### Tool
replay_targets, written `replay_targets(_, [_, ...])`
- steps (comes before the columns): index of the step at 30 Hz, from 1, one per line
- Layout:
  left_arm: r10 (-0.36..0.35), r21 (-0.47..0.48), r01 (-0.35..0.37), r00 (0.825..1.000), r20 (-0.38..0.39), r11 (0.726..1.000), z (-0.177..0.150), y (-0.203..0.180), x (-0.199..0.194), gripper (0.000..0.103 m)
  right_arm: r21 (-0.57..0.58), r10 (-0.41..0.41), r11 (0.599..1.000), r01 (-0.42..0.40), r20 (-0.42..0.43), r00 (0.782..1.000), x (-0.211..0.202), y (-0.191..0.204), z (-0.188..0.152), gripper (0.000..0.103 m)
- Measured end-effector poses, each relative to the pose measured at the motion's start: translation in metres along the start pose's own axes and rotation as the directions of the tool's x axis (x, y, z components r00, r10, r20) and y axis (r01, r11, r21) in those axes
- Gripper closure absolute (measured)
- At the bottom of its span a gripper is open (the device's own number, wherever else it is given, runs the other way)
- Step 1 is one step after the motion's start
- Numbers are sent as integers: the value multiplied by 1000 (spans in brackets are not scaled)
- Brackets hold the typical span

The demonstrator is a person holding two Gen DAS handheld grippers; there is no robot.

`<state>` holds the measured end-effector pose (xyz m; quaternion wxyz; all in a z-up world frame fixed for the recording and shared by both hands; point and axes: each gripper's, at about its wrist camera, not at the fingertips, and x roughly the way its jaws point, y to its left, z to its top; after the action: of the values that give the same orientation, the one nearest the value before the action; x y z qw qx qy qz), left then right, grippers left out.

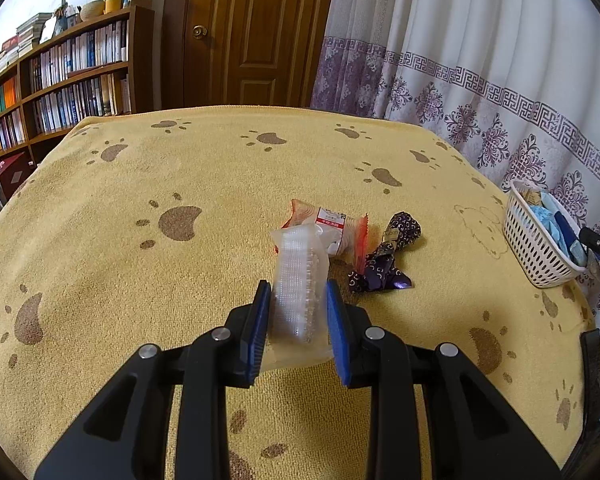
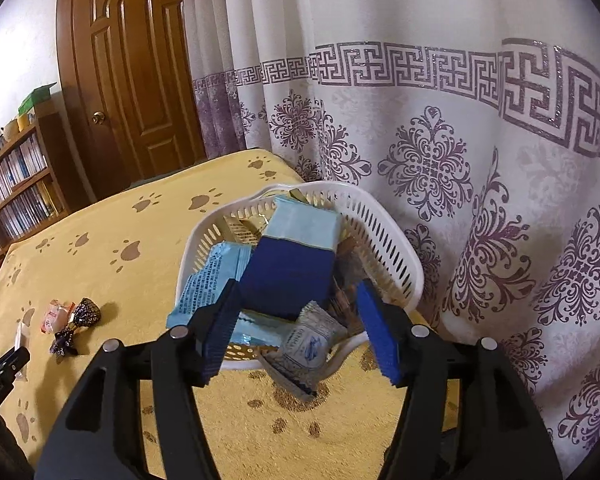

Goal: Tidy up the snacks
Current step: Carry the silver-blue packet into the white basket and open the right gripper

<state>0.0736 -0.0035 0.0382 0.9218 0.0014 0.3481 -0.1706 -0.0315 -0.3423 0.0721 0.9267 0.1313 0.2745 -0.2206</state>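
— How does the left gripper stand?

— Tilted down toward the table, its blue pads pressed in from both sides on a clear snack packet, which stands up between them.

— And the right gripper?

— Also angled downward, over the white basket. Its jaws stand apart, and its blue pads press on nothing.
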Motion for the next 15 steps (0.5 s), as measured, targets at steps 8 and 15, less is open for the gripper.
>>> replay_targets(8, [1, -6, -1, 1000, 2, 1000, 2, 0, 0, 75, 6, -1, 1000, 1, 1, 1000, -6, -5, -4, 41])
replay_targets(15, [-1, -7, 1, 1000, 5, 1000, 2, 1, -1, 75, -19, -8, 1000, 8, 30, 1000, -22, -5, -14, 41])
